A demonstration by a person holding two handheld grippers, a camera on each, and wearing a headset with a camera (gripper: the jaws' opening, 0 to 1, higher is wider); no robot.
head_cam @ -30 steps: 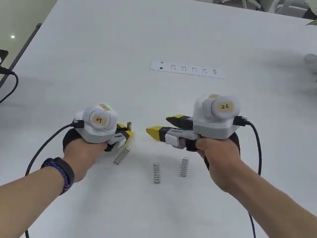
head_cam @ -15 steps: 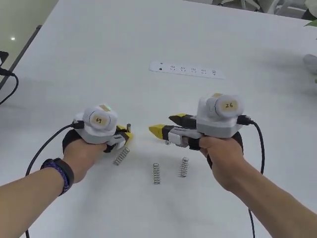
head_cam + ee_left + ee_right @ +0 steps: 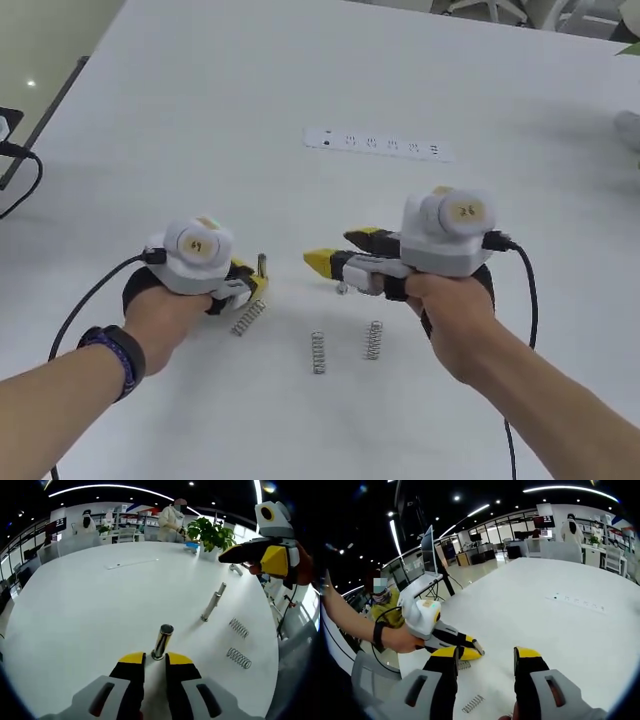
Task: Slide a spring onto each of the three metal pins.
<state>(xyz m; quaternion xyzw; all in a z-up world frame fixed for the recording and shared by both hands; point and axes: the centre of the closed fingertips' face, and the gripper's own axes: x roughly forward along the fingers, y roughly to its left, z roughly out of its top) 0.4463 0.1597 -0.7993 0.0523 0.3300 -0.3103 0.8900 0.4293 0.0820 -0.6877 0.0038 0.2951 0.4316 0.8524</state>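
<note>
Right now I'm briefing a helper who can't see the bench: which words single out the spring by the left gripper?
On the white table, find three springs nearer the person than the power strip. Take the leftmost spring, beside the left gripper: it alone lies slanted.

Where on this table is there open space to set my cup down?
Free: the table beyond the power strip, and the band just this side of it. Crowded: nearer the person, where the left claw grips a pin, the right claw is open, and three springs lie.

Left claw (image 3: 155, 656) pinched, right claw (image 3: 485, 652) spread
</note>
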